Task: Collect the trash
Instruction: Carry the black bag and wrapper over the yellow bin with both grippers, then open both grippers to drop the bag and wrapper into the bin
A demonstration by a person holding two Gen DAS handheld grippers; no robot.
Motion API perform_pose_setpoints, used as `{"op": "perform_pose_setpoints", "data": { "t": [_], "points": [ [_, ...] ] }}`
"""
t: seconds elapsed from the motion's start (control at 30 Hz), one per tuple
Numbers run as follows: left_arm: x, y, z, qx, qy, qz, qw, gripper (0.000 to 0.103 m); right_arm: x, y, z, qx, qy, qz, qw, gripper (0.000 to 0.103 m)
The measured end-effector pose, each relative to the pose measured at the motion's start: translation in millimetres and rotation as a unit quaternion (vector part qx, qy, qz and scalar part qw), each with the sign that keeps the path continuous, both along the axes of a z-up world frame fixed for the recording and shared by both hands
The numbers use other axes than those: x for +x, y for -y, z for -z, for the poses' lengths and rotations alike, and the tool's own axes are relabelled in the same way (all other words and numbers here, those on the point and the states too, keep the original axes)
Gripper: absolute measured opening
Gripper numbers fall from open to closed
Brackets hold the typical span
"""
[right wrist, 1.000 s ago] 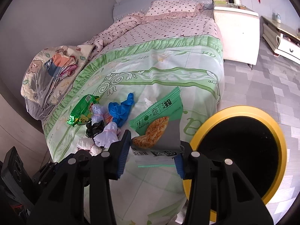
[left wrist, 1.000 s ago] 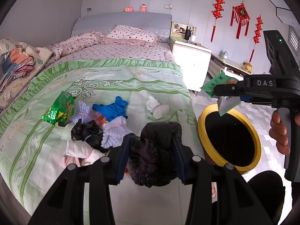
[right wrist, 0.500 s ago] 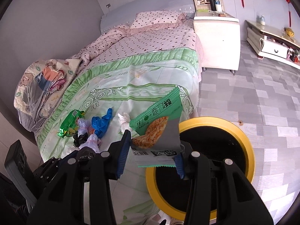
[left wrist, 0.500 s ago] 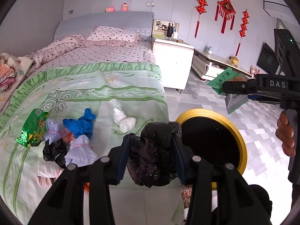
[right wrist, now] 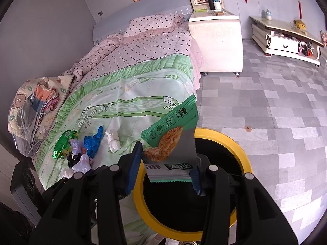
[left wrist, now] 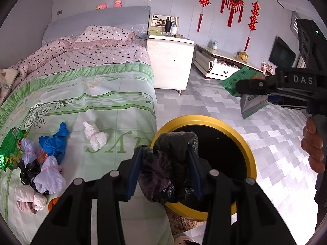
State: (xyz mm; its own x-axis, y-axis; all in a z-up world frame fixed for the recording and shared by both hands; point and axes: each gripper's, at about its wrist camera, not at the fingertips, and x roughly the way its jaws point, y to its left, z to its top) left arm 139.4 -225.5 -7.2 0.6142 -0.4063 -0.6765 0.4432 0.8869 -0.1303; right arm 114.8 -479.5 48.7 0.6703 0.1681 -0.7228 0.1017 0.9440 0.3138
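L gripper [left wrist: 163, 164] w/ black bag [left wrist: 169, 169] & R gripper [right wrist: 166, 170] w/ snack wrapper [right wrist: 171, 143] swung from bed [left wrist: 102, 94] to over yellow bin [left wrist: 250, 155] | both clamped shut on loads | drop due next

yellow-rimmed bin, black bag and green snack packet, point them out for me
yellow-rimmed bin [left wrist: 248, 149]: left wrist view, on the right side of its yellow rim
black bag [left wrist: 166, 167]: left wrist view, on the crumpled middle between the pads
green snack packet [right wrist: 173, 138]: right wrist view, on the printed front
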Motion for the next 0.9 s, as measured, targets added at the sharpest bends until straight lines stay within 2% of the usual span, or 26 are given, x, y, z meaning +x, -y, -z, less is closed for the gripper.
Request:
{"op": "perform_pose_setpoints", "data": {
  "t": [0.27,0.5,0.6,0.77,0.9],
  "points": [
    [4,24,16,-0.007,-0.029,0.008,0.9995,0.041,6,18,20,0.018,-0.022,0.016,0.999,0.042],
    [3,35,24,-0.002,-0.042,0.014,0.999,0.044,10,26,30,0.022,-0.036,0.034,0.999,0.05],
    [4,36,26,-0.001,-0.048,0.016,0.9987,0.047,9,32,32,0.025,-0.037,0.043,0.998,0.053],
    [1,37,28,0.0,-0.048,0.021,0.9986,0.061,8,38,33,0.028,-0.037,0.053,0.998,0.056],
    [1,34,29,-0.004,-0.05,0.019,0.9986,0.068,5,40,30,0.026,-0.035,0.06,0.997,0.056]
  ]
}}
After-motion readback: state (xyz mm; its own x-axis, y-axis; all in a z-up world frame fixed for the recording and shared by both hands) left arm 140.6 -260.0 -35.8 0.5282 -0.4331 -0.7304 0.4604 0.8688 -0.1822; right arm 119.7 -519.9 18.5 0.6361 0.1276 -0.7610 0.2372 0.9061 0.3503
